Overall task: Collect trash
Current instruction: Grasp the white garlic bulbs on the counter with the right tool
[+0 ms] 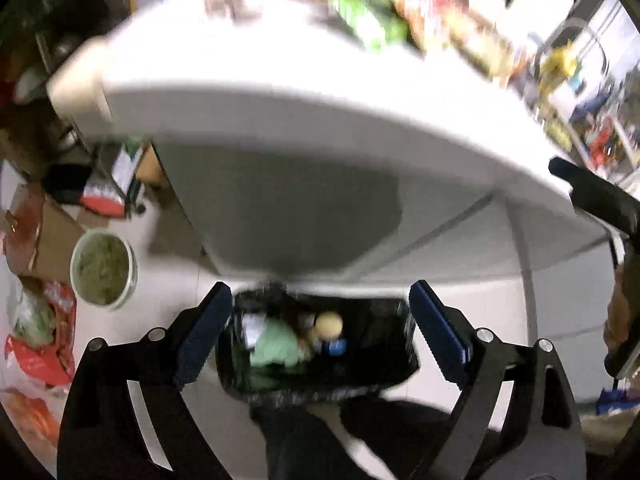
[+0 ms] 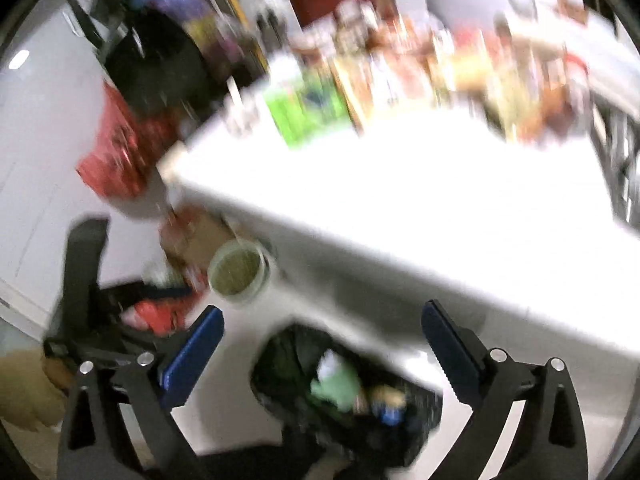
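Both views look down past the edge of a white table (image 1: 280,92) toward the floor, and both are smeared by motion blur. The left gripper (image 1: 320,304) hangs with its jaws spread wide and nothing between them; directly below the gap sits a black-lined trash bin (image 1: 384,360) on the pale floor, partly tucked under the table edge. Inside the bin lie a crumpled green wrapper (image 1: 276,346), a round yellowish object (image 1: 330,324) and a small blue piece (image 1: 338,346) (the rest of the contents is too dark to sort out).

The right gripper (image 2: 322,326) is likewise spread apart and carries nothing, with the same bin (image 2: 288,380) below and slightly right of its centre line.

To the left of the bin stands a round white tub (image 1: 104,268) with greenish contents, well apart from it, and red packaging (image 1: 40,344) lies scattered on the floor beyond. On the far side of the tabletop there is a jumble of colourful packages, including what seems to be a bright green packet (image 2: 304,110), though the blur hides the details.
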The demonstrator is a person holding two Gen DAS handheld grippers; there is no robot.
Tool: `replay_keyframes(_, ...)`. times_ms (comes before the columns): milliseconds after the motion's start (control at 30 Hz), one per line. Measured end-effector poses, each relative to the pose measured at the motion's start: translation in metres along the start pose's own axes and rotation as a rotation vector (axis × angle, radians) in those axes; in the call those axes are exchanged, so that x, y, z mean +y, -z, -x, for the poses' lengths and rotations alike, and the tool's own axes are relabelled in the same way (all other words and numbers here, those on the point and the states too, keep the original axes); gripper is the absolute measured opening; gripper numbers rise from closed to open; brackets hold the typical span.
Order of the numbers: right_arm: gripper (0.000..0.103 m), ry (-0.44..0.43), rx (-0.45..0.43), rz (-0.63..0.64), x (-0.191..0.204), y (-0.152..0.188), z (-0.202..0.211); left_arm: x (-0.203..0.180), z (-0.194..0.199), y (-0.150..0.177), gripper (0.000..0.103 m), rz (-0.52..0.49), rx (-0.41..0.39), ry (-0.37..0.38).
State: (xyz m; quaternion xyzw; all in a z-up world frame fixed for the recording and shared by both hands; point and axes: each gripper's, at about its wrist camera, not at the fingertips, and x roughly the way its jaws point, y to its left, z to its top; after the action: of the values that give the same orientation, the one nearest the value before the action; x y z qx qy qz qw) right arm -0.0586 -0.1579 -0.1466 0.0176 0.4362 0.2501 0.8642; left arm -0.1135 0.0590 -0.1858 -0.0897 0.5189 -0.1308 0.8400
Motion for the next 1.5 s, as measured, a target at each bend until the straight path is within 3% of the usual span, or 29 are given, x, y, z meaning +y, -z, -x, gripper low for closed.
replay_keyframes(100,0.098,0.038,-0.086,0.020,0.003,-0.044,0.001,0.000,0.019,-0.017,0.088,0.016,-0.089,-0.012)
replay_keyframes(233,0.098,-0.005,-0.145,0.054,0.026,-0.087,-0.012,0.006,0.032,-0.031,0.088,0.045,-0.149,-0.038)
replay_keyframes(467,0.097,-0.070,-0.134,0.249,0.098,-0.140,-0.086,0.041,0.050,-0.019,0.088,0.121,-0.151,-0.088)
replay_keyframes(600,0.095,-0.051,-0.083,0.308,0.119,-0.152,-0.135,0.061,0.059,-0.002,0.088,0.184,-0.138,-0.122)
replay_keyframes(800,0.073,0.039,0.043,0.348,0.124,-0.148,-0.189,0.082,0.067,0.012,0.088,0.241,-0.137,-0.140)
replay_keyframes(867,0.052,0.034,0.067,0.327,0.119,-0.146,-0.198,0.084,0.068,0.014,0.088,0.247,-0.141,-0.139)
replay_keyframes(1067,0.042,-0.055,0.013,0.268,0.117,-0.146,-0.170,0.081,0.065,0.007,0.088,0.227,-0.141,-0.126)
replay_keyframes(1100,0.033,-0.094,-0.012,0.252,0.118,-0.148,-0.154,0.080,0.064,0.005,0.088,0.219,-0.141,-0.122)
replay_keyframes(1133,0.009,-0.124,-0.027,0.239,0.118,-0.150,-0.142,0.077,0.062,0.002,0.088,0.211,-0.140,-0.115)
replay_keyframes(1167,0.000,-0.173,-0.065,0.207,0.112,-0.152,-0.118,0.073,0.060,-0.003,0.088,0.197,-0.139,-0.110)
replay_keyframes(1233,0.000,-0.181,-0.119,0.191,0.103,-0.153,-0.091,0.064,0.054,-0.012,0.088,0.168,-0.137,-0.097)
replay_keyframes(1300,0.000,-0.163,-0.121,0.154,0.083,-0.154,-0.077,0.053,0.044,-0.025,0.088,0.118,-0.138,-0.066)
replay_keyframes(1400,0.005,-0.138,-0.117,0.115,0.060,-0.152,-0.071,0.040,0.024,-0.047,0.088,0.032,-0.130,-0.092)
replay_keyframes(1433,0.015,-0.137,-0.110,0.111,0.056,-0.150,-0.072,0.040,0.018,-0.055,0.088,0.027,-0.122,-0.097)
replay_keyframes(1467,0.041,-0.135,-0.108,0.117,0.056,-0.147,-0.072,0.042,0.016,-0.059,0.088,0.038,-0.122,-0.097)
replay_keyframes(1500,0.056,-0.134,-0.109,0.148,0.062,-0.142,-0.076,0.045,0.017,-0.061,0.088,0.049,-0.126,-0.090)
